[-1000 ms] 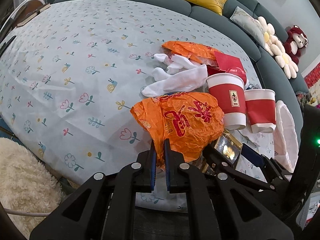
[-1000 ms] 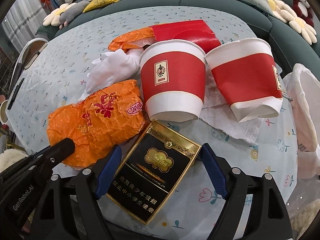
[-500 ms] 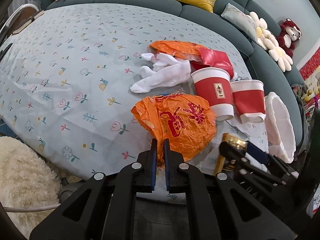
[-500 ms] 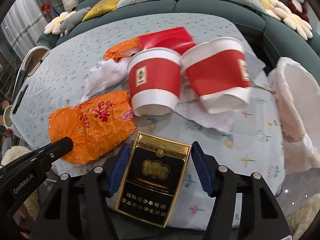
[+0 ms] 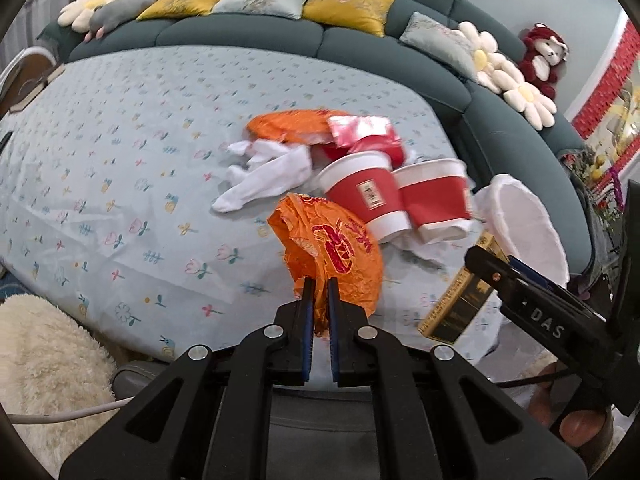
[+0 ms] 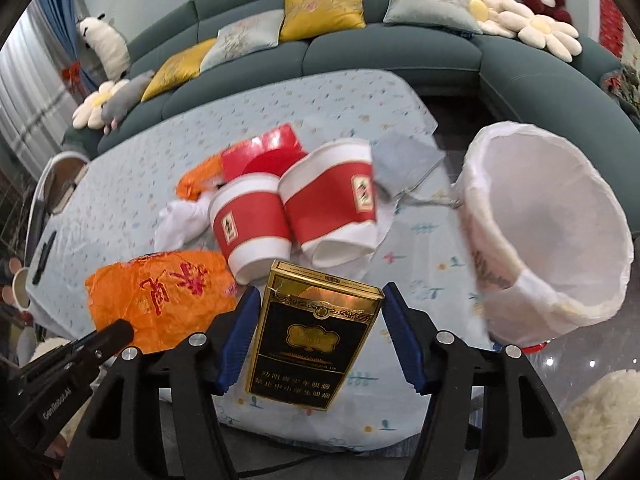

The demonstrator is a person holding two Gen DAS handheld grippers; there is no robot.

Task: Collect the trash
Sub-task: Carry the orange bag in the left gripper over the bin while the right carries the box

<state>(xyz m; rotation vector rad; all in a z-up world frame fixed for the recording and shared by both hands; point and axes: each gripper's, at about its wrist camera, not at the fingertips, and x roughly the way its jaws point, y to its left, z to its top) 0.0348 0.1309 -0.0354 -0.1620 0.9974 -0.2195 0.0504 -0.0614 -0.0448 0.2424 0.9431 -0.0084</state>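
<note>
My left gripper [image 5: 319, 285] is shut on an orange plastic bag [image 5: 332, 256] and holds it off the table; the bag also shows in the right wrist view [image 6: 160, 300]. My right gripper [image 6: 318, 300] is shut on a black and gold cigarette box [image 6: 316, 336], held above the table's near edge; the box also shows in the left wrist view [image 5: 460, 300]. A bin with a white liner [image 6: 548, 224] stands at the table's right end, to the right of the box. Two red and white paper cups [image 6: 292, 220] lie on the table beyond the box.
A white glove [image 5: 268, 176], a second orange bag [image 5: 292, 124] and red packaging [image 5: 368, 136] lie past the cups on the flowered tablecloth [image 5: 120, 140]. A teal sofa [image 5: 280, 32] with cushions curves behind. Fluffy cream rugs [image 5: 40, 360] lie on the floor.
Both grippers have lifted and pulled back from the table with the orange bag and the cigarette box. The right gripper has turned toward the bin, which now fills more of its view.
</note>
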